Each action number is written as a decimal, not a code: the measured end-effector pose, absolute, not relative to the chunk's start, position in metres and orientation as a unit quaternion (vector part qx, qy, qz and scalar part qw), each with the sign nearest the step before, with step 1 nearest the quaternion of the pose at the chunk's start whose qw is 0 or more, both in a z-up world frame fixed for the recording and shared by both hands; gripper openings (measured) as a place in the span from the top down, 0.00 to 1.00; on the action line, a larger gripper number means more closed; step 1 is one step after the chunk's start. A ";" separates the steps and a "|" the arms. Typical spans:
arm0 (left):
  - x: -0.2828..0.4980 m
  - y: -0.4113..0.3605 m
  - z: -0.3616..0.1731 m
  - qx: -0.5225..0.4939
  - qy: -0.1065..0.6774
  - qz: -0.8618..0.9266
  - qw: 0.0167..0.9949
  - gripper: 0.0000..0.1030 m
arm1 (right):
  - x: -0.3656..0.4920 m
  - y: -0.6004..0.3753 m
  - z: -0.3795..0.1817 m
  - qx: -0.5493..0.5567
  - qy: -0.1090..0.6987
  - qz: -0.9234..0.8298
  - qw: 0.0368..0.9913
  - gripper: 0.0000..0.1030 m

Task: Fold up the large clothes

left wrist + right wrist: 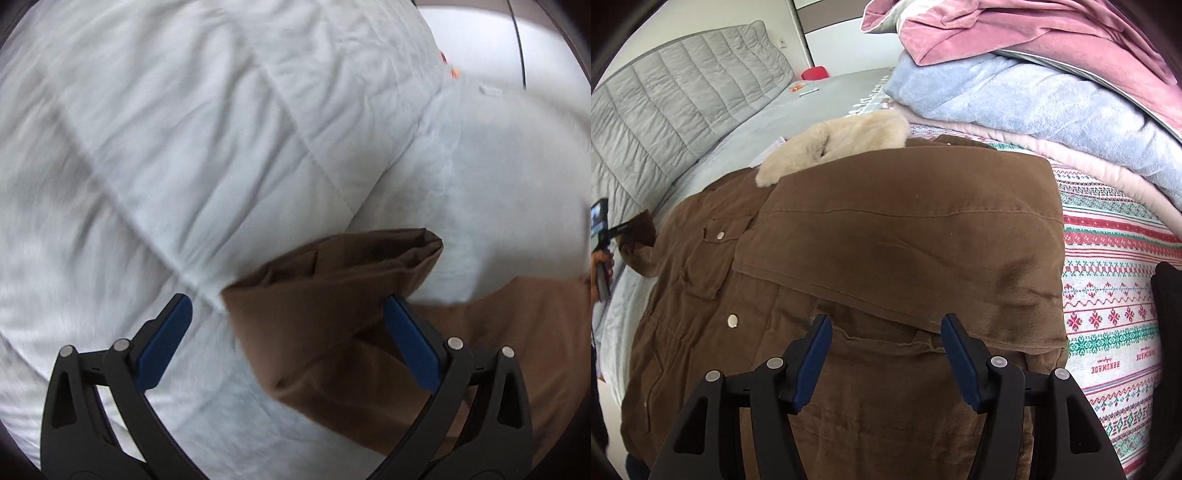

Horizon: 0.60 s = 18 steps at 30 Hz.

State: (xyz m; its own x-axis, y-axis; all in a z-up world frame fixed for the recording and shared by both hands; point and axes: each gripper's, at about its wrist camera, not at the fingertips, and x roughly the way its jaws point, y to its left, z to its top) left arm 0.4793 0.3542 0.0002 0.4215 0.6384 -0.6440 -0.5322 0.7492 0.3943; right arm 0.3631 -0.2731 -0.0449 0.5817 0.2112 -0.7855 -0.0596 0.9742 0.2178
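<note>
Both grippers sit right at the bottom of their views, black frames with blue pads. Right gripper (pixel 886 326) has its jaws apart with nothing pinched, hanging over the near hem of the brown jacket (pixel 849 258). That jacket is spread across the bed, with its right side already folded over the middle as a big flap, cream fur collar (pixel 834 144) at the far end, silver snaps (pixel 732 320) down the left front. Off to the right there's a patterned blanket (pixel 1115 295) under it, and a stack of folded bedding (pixel 1052 85), pink on top of light blue, at the far right. Grey quilted headboard (pixel 683 92) is far left.

Left gripper (pixel 288 308) also has jaws wide apart, empty. Its view is pretty blurry: mostly white quilted duvet (pixel 184 147), with a brown sleeve (pixel 332 295) of the jacket lying between the pads and reaching away, cuff at the far end. Can't tell if the right pad touches the fabric or just overlaps it.
</note>
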 end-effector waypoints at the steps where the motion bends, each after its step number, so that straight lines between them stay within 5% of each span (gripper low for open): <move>1: 0.487 0.350 -0.003 0.089 0.420 0.345 0.835 0.00 | 0.364 -0.273 -0.046 0.085 0.452 0.076 0.885 0.39; 5: 0.521 0.334 -0.028 0.223 0.467 0.348 0.781 0.00 | 0.366 -0.269 -0.050 0.082 0.456 0.077 0.883 0.39; 10: 0.538 0.342 -0.048 0.236 0.497 0.331 0.767 0.03 | 0.367 -0.264 -0.051 0.078 0.455 0.078 0.884 0.39; 13: 0.536 0.346 -0.050 0.198 0.493 0.304 0.791 0.49 | 0.368 -0.262 -0.052 0.074 0.455 0.075 0.884 0.39; 14: 0.534 0.351 -0.050 0.178 0.494 0.305 0.794 0.75 | 0.369 -0.261 -0.053 0.073 0.454 0.074 0.885 0.39; 18: 0.508 0.380 -0.017 0.008 0.458 0.285 0.842 0.87 | 0.369 -0.257 -0.054 0.074 0.453 0.075 0.885 0.39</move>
